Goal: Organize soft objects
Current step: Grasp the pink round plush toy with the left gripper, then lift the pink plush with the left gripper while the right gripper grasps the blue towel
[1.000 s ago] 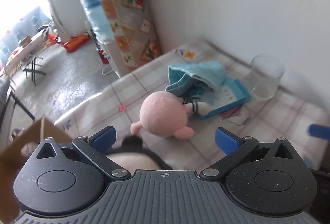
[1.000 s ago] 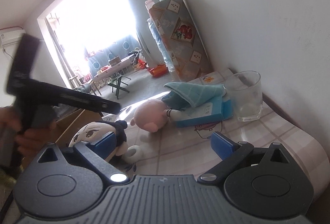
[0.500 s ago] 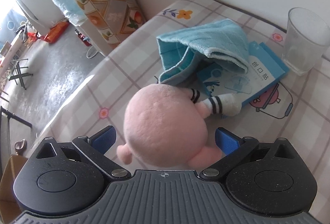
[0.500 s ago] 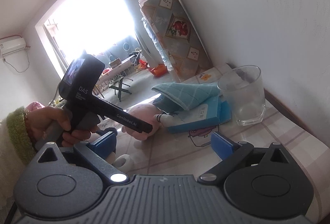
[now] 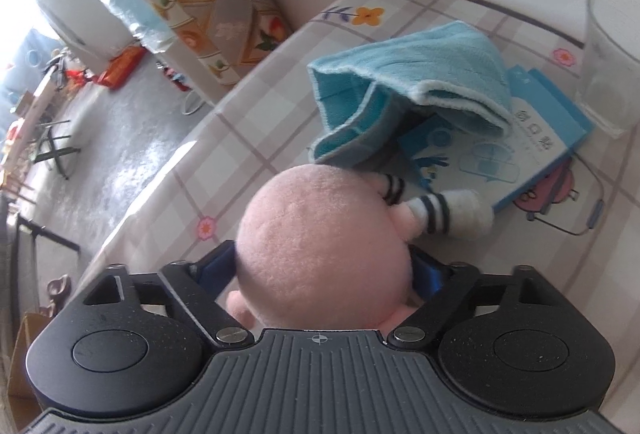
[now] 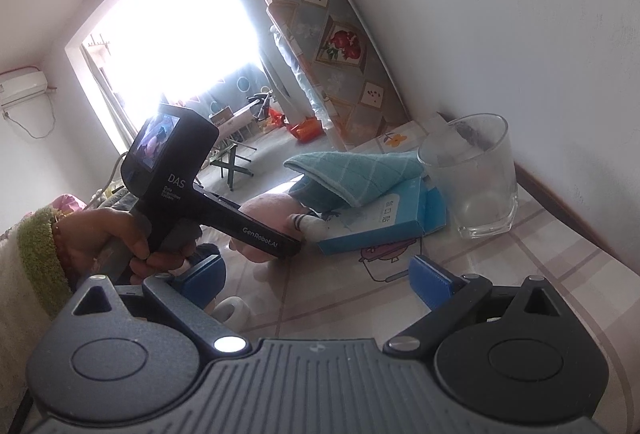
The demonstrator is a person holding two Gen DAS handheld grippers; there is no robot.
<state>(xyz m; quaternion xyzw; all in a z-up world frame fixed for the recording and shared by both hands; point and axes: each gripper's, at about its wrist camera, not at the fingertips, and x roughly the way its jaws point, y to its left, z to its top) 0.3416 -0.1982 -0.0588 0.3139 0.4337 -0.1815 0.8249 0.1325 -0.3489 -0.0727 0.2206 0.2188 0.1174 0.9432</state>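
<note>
Checked tablecloth (image 5: 256,138), left tool (image 5: 324,274) just closing, clamped on pink plush (image 5: 324,254), right tool (image 6: 316,278) apart

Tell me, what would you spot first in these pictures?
The round pink plush fills the middle of the left wrist view, with the left gripper just closing its blue pads onto its sides. Behind it a blue towel droops over a blue box, and a glass stands by the wall. The right gripper hangs open.
</note>
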